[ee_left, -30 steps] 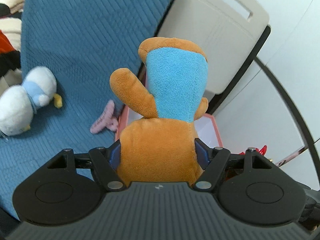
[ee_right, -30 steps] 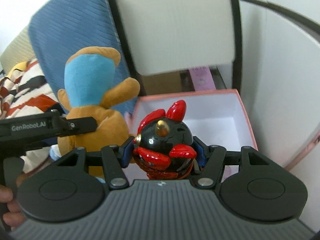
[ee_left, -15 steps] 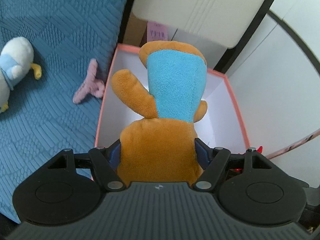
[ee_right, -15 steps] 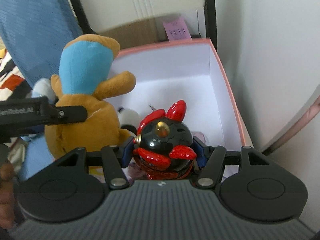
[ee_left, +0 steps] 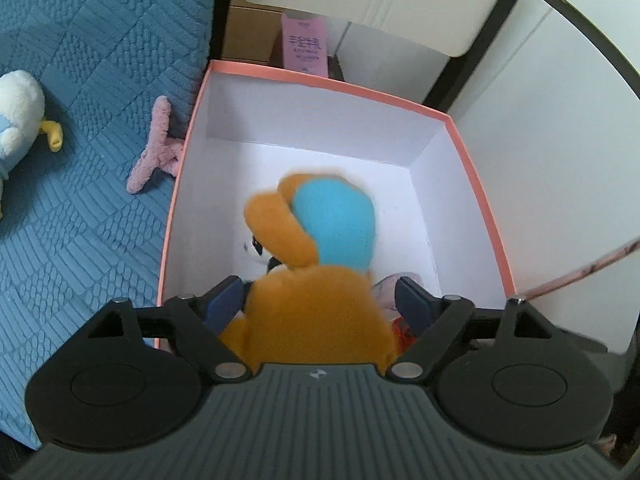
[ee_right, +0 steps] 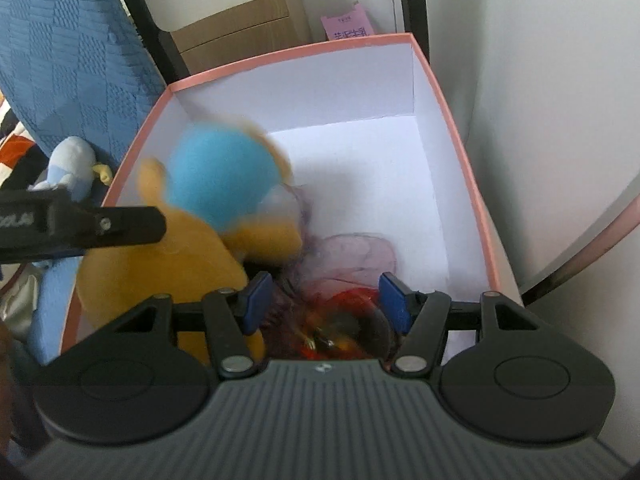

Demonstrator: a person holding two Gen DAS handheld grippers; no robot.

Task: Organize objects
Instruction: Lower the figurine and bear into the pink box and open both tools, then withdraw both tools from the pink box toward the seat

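An orange plush with a blue face (ee_left: pixel 320 272) is blurred with motion, dropping out from between the spread fingers of my left gripper (ee_left: pixel 322 300) into the pink-rimmed white box (ee_left: pixel 320 84). It also shows in the right wrist view (ee_right: pixel 192 232). My right gripper (ee_right: pixel 326 300) is open above the box (ee_right: pixel 460 148). The red and black figurine (ee_right: pixel 340 328) is a blur just below its fingers, falling onto a sheer pink bag (ee_right: pixel 352 256) on the box floor.
A blue quilted cover (ee_left: pixel 80 120) lies left of the box, with a white and blue duck plush (ee_left: pixel 16 116) and a pink plush piece (ee_left: pixel 154 148) on it. A pink card (ee_left: pixel 306 46) and a beige chair stand behind the box. A white wall is at the right.
Both grippers have opened over the box. The orange plush and the red and black figurine have left the fingers and are falling in. Both cameras have tilted down over the box.
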